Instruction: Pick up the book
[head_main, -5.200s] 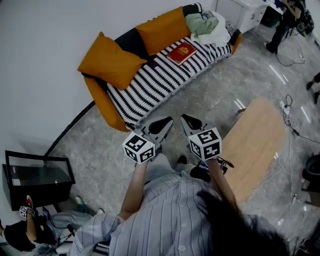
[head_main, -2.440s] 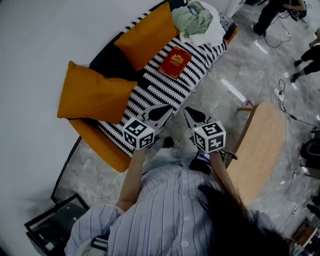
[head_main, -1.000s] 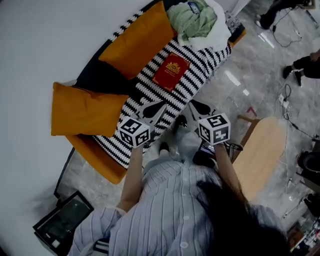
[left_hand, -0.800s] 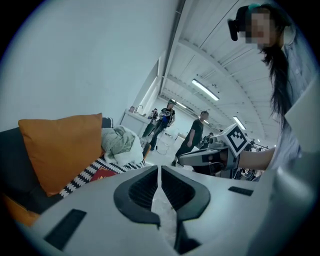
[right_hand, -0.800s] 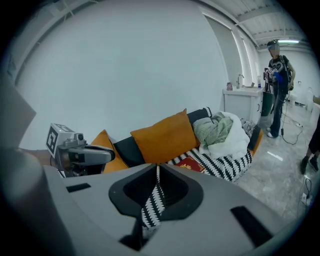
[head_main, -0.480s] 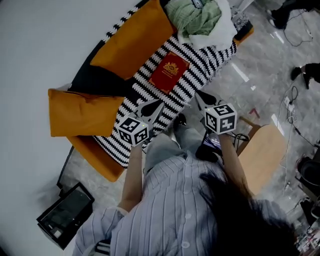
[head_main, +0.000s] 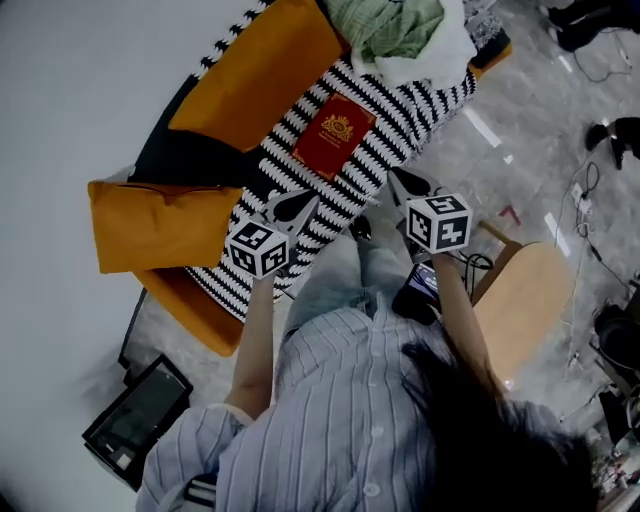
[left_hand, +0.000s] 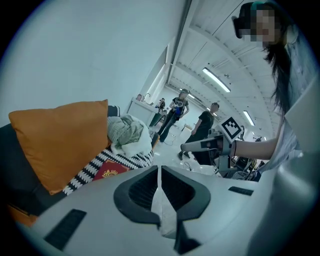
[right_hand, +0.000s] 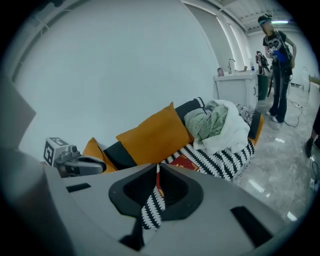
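The book (head_main: 333, 133) lies flat, red cover up, on the striped seat of the sofa (head_main: 400, 120), about midway along it, with an orange cushion (head_main: 255, 65) against the sofa's back beside it and a heap of clothes (head_main: 400, 25) at the sofa's far end. Both tongs are fully closed and hold nothing. The left tongs (head_main: 300, 203) are over the sofa's front edge, and the right tongs (head_main: 400, 180) are just off that edge, above the floor. Both are short of the book. The step in hand is judged to be the approach. Open one pair of tongs before reaching the sofa's seat, come in low along the seat, and take the book by its near edge, because the soft cover may give under pressure from above. Compared with a second earlier, both tongs have come closer to the sofa and lower, and the jaws remain closed.
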